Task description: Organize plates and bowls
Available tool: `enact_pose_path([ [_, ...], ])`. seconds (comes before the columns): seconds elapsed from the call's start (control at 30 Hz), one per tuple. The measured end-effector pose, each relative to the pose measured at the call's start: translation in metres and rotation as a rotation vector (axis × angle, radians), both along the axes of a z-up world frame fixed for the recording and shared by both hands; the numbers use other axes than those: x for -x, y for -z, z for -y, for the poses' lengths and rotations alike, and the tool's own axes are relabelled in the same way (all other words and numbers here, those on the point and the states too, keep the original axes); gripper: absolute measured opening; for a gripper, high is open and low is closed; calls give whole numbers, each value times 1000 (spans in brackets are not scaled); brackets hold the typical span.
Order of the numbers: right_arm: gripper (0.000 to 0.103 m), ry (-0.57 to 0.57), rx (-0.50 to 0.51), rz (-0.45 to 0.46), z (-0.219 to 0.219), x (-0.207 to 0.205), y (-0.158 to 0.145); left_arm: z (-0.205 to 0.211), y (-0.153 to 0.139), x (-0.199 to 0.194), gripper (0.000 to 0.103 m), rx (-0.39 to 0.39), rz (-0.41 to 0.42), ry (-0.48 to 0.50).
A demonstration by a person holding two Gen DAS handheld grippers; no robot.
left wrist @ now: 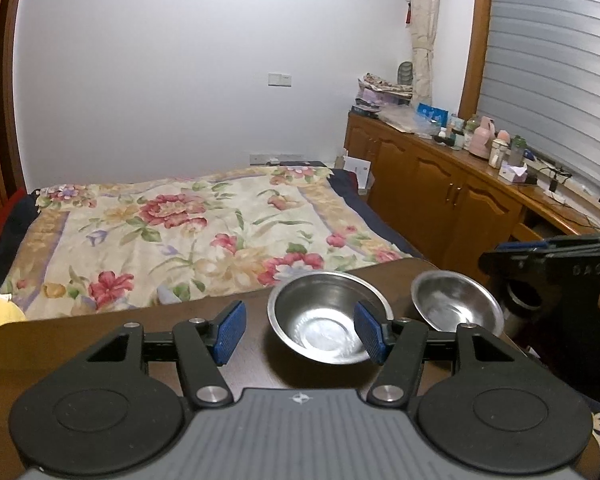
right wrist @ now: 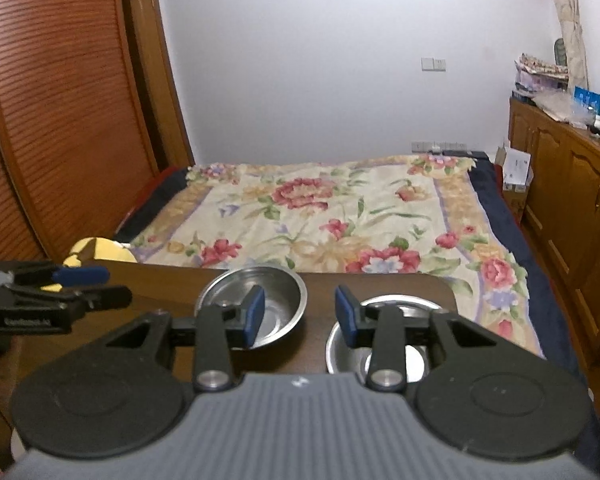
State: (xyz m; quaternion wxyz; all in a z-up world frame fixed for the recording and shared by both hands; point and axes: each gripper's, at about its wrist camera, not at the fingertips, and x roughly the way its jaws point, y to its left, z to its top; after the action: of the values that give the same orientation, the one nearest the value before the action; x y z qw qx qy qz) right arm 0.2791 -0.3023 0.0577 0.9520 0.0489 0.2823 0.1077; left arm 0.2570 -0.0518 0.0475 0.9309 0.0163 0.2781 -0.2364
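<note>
Bowls: two steel, left bowl [left wrist: 324, 320], right bowl [left wrist: 456, 304], on table [left wrist: 100, 332]; both grippers' fingers [left wrist: 230, 332] spread, empty.

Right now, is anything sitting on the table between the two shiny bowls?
No. Only bare brown table separates the left bowl and right bowl, shown in the right wrist view.

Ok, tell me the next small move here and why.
Probably ease the left gripper forward and down onto the near rim of the left steel bowl: it is open, empty and nearly lined up with it, and the right steel bowl sits separately beside it.
</note>
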Motion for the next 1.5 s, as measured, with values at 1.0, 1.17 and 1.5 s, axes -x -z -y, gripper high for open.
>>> enact_pose_path([
  [1.0,38,-3,-7,-260,-40,-81,55,-3,69,-69,39,106,-214,-69],
  [1.17,38,-17,-13,-285,-42,-84,61,-3,72,-70,39,130,-222,-55],
  [1.5,30,-26,-14,-308,-46,-86,70,0,75,-76,34,142,-249,-44],
])
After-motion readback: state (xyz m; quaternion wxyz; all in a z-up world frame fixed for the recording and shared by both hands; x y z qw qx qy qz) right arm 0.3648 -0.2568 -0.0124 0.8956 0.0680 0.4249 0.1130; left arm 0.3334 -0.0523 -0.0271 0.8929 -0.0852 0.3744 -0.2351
